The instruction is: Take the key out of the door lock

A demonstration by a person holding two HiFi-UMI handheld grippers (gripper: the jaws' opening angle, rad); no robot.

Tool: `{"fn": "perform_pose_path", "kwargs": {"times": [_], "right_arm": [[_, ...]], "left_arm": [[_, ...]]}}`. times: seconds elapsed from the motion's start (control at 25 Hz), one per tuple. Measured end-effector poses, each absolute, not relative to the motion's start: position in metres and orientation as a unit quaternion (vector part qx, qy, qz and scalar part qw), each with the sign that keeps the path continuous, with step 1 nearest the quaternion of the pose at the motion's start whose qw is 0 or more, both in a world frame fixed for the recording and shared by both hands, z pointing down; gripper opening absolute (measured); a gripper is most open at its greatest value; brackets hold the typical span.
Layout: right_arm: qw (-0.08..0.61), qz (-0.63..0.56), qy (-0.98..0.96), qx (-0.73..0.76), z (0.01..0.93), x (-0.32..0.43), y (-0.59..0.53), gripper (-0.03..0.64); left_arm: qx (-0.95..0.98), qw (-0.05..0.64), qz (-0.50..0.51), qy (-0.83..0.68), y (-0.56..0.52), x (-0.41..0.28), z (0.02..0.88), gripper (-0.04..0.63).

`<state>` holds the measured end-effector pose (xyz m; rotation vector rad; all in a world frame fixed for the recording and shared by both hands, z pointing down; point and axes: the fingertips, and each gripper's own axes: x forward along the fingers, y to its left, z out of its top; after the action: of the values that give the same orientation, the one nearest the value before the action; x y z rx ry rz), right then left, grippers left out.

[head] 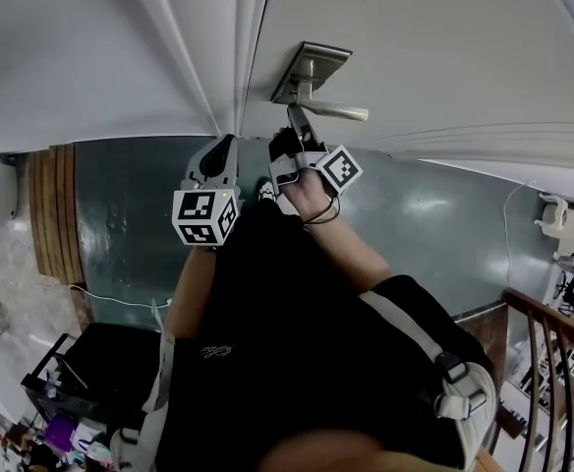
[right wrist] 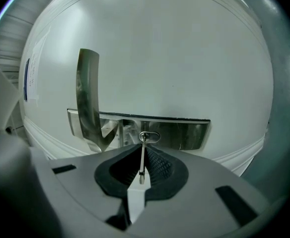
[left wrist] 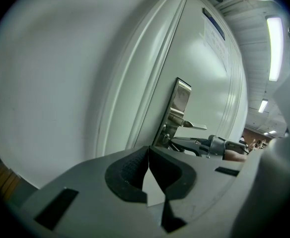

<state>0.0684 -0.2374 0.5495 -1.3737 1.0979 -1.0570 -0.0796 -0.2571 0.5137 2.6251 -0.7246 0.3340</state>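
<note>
Pinched the key [right wrist: 141, 167] flat in the right gripper [right wrist: 142, 150], square to the lock [right wrist: 149, 137] at the plate's [right wrist: 184, 133] lower end, for a straight pull, with the left gripper [left wrist: 148, 151] closed on nothing, aside.

Thin silver key [right wrist: 141, 166], seen edge-on, sticks straight out level from the oval keyhole [right wrist: 149, 137], with its outer end pinched between the dark pads of the right gripper [right wrist: 143, 151]. The door lock [right wrist: 184, 134] is a long brushed-metal plate with the keyhole near its middle and a lever handle [right wrist: 88, 100] at one side. The blade looks still seated in the keyhole, but its tip is hard to make out.
</note>
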Motion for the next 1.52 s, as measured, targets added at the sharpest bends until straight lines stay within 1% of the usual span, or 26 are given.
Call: {"fn": "perform_pose_path", "kwargs": {"times": [0.68, 1.2, 1.4, 1.52], "right_arm": [[0.508, -0.436, 0.458, -0.585, 0.558, 0.056, -0.219, 0.029], [0.503, -0.427, 0.444, -0.606, 0.555, 0.017, -0.175, 0.029], [0.455, -0.429, 0.467, -0.625, 0.557, 0.001, -0.153, 0.029], [0.415, -0.426, 0.492, -0.635, 0.554, -0.001, -0.139, 0.031]], "left_arm": [[0.936, 0.205, 0.124, -0.256, -0.243, -0.099, 0.526, 0.023], [0.941, 0.218, 0.143, -0.217, -0.215, -0.123, 0.538, 0.023], [0.94, 0.221, 0.151, -0.212, -0.202, -0.13, 0.543, 0.023], [0.94, 0.22, 0.158, -0.208, -0.191, -0.123, 0.545, 0.023]]}}
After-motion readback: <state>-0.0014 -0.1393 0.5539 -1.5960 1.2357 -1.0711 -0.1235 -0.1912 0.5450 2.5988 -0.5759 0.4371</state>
